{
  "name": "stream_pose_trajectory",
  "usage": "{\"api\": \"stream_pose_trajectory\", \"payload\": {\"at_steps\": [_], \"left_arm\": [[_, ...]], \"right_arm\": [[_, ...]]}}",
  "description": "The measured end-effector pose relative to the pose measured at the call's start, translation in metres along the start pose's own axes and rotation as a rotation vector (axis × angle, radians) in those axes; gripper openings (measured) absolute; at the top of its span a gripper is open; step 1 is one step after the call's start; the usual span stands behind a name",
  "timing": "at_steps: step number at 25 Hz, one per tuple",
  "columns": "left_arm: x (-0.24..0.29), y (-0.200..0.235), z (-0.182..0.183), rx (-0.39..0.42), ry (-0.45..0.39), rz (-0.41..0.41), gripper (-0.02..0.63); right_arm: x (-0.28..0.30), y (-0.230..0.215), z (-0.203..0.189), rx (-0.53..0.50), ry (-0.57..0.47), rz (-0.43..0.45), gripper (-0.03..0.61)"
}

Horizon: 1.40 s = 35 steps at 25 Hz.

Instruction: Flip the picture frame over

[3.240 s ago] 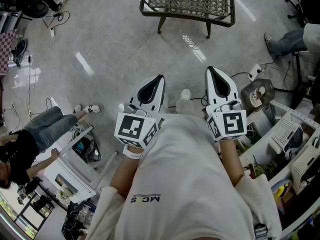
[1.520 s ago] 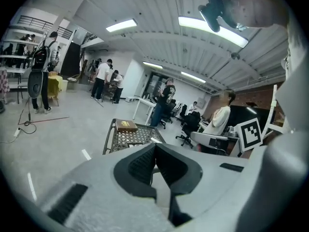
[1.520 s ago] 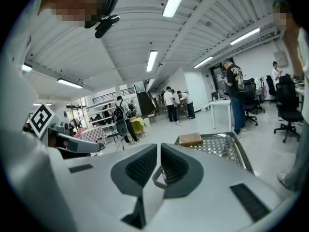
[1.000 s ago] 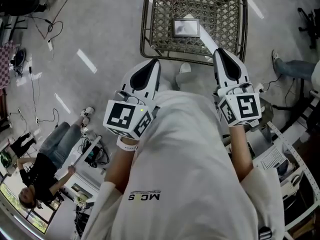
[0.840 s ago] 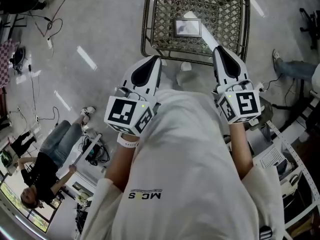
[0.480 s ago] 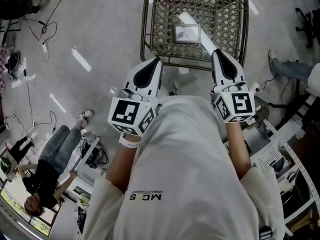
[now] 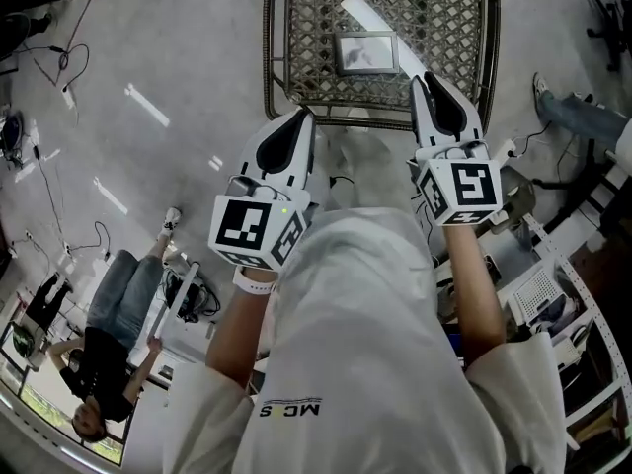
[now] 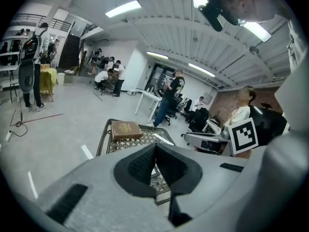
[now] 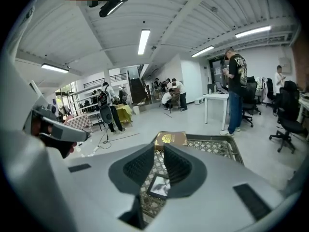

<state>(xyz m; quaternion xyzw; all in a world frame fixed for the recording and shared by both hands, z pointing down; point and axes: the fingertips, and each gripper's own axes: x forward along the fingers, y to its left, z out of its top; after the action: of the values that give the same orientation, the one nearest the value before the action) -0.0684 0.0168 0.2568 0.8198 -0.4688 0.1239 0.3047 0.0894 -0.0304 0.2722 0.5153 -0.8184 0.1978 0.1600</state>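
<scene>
Silver picture frame [image 7: 365, 51] face-up on lattice table [image 7: 439, 18]

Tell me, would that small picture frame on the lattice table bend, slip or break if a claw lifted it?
The picture frame looks rigid, with a rectangular border, so it probably would not flex. It lies flat on the openwork metal table, so getting under an edge may be awkward. The pale sheen on its face suggests glass, so likely breakable.

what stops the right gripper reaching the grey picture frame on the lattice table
Probably nothing, so yes: right gripper hangs at the near rim of the metal lattice table, grey picture frame uncovered just ahead.
</scene>
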Motion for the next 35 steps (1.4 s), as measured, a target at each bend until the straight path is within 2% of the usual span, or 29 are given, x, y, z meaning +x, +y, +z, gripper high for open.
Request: {"api": "stream_pose_trajectory", "payload": {"at_steps": [12, 19, 28, 35], "left_arm": [[0.076, 0.035, -0.046, 0.019, 0.062, 0.007, 0.025], [0.113, 0.052, -0.086, 0.007, 0.107, 0.021, 0.025], [0.148, 0.065, -0.127, -0.005, 0.146, 0.033, 0.025], [0.163, 0.076, -0.139, -0.006, 0.149, 0.061, 0.025]], "right_arm": [[0.066, -0.046, -0.075, 0.040, 0.091, -0.059, 0.058], [0.101, -0.070, -0.130, 0.064, 0.163, -0.055, 0.063], [0.139, -0.080, -0.182, 0.054, 0.252, -0.037, 0.070], [0.153, -0.090, -0.215, 0.075, 0.293, -0.063, 0.077]]}}
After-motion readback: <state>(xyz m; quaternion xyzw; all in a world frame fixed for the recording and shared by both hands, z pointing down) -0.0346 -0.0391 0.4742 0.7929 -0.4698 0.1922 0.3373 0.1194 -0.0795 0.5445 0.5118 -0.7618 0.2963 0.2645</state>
